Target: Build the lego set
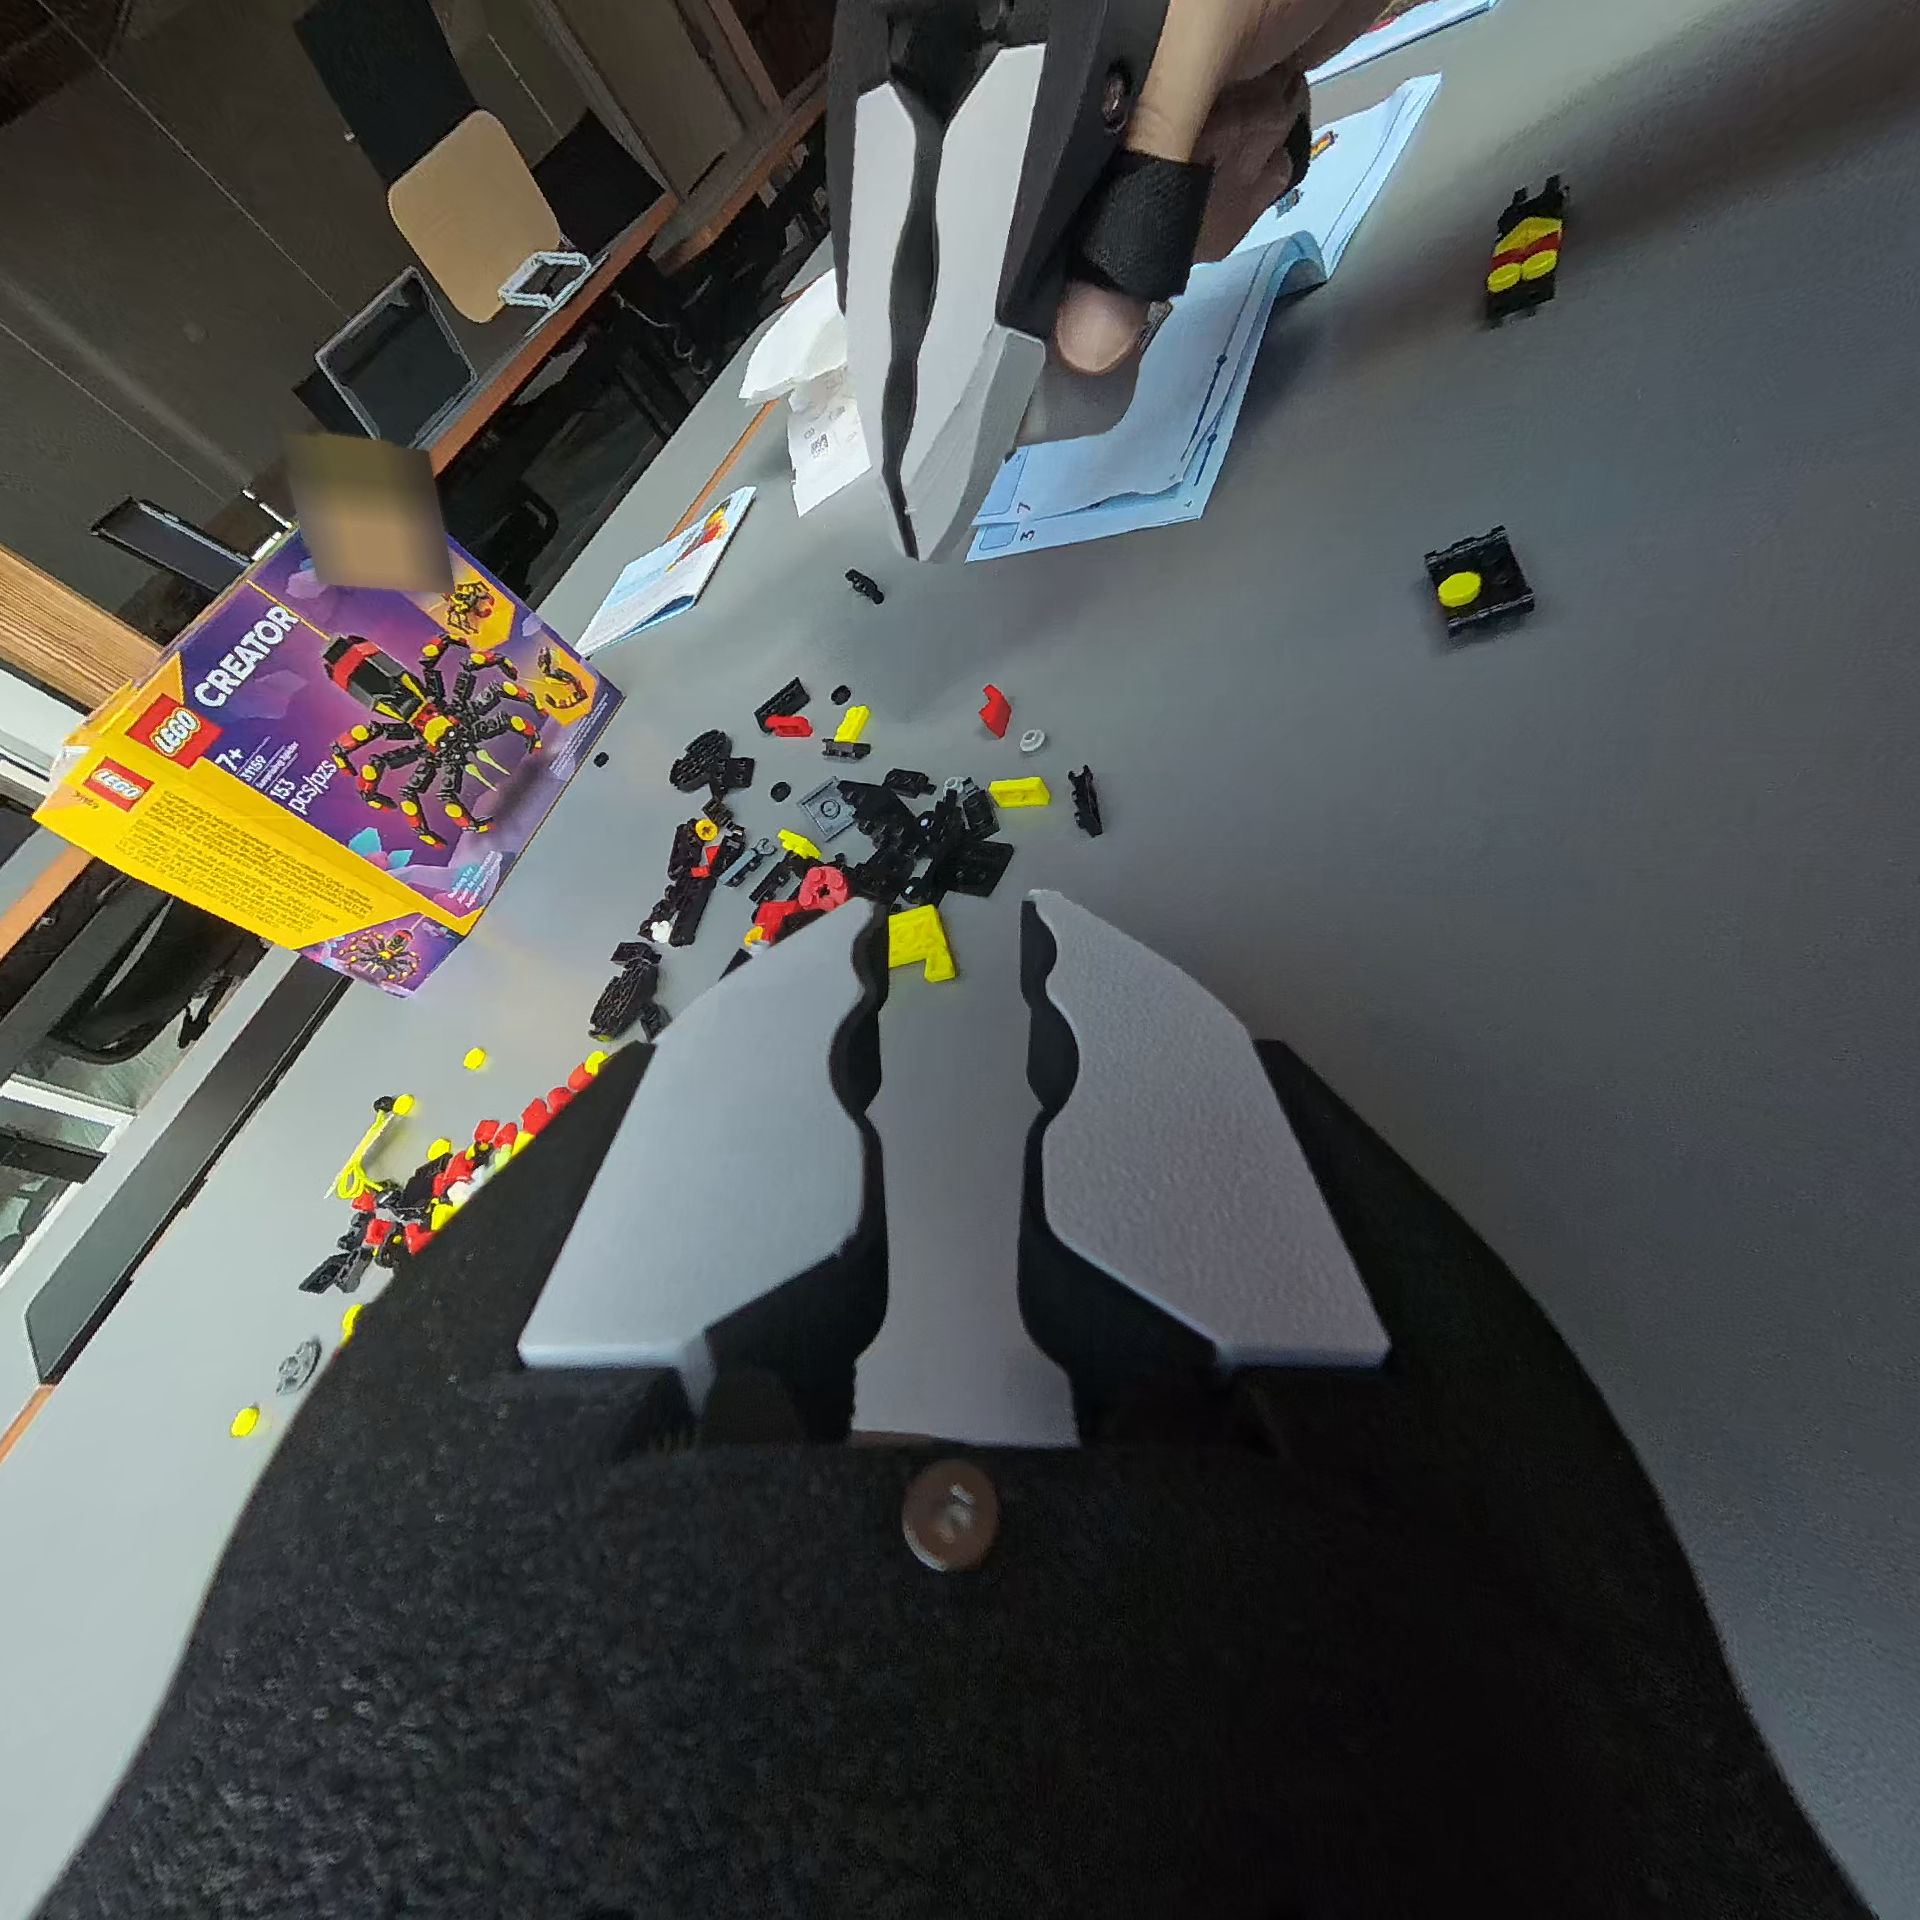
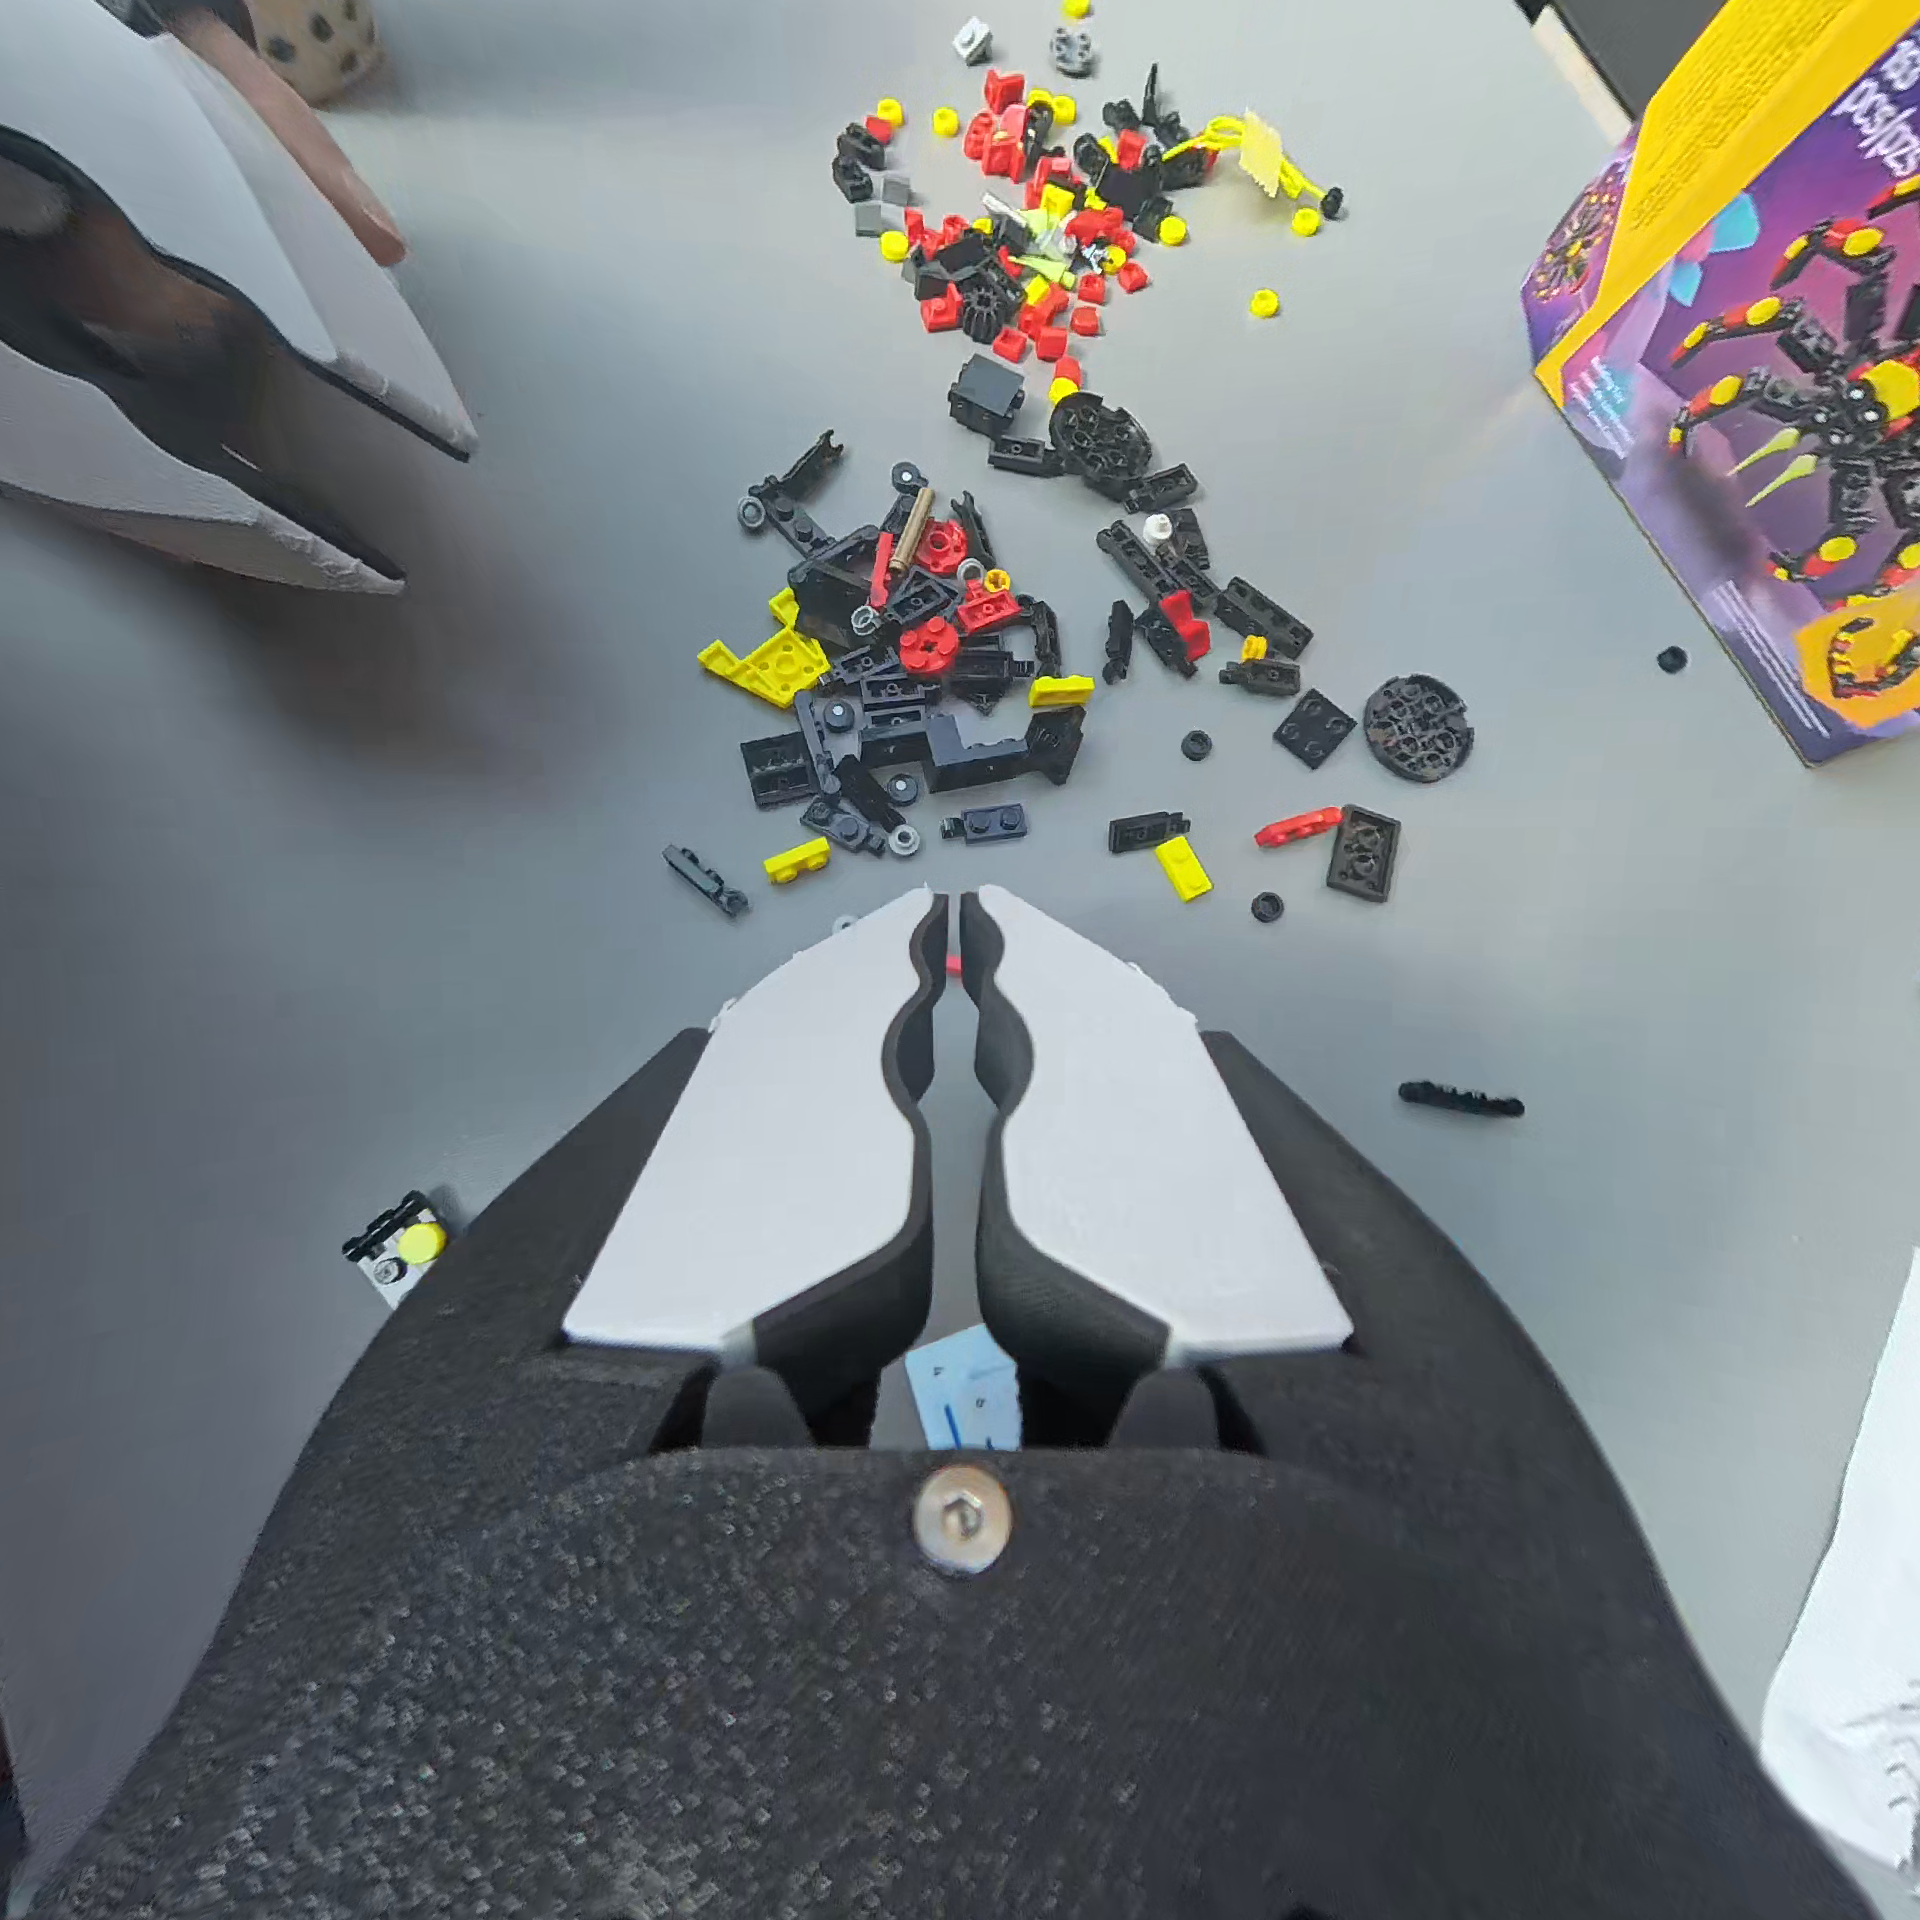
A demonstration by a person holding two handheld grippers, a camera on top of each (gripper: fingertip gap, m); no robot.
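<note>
Loose black, red and yellow Lego pieces (image 1: pixel 894 821) lie in a pile on the grey table (image 1: pixel 1455 935); the pile also shows in the right wrist view (image 2: pixel 935 665). My left gripper (image 1: pixel 951 914) is open and empty, its tips just short of a yellow wedge plate (image 1: pixel 920 940) at the pile's near edge. My right gripper (image 2: pixel 954 899) is shut and hovers at the other side of the pile. A sliver of red shows through the thin gap between its fingers; a red piece (image 1: pixel 994 710) lies on the table below it. The right gripper (image 1: pixel 914 535) also shows in the left wrist view.
A small black build with a yellow stud (image 1: pixel 1477 590) and a black, red and yellow build (image 1: pixel 1522 249) stand apart. An open blue instruction booklet (image 1: pixel 1195 416) lies behind the right gripper. The purple and yellow set box (image 1: pixel 343 769) stands beside a second pile (image 2: pixel 1039 208). The left gripper's tips are roughly 12 centimeters from the right gripper's.
</note>
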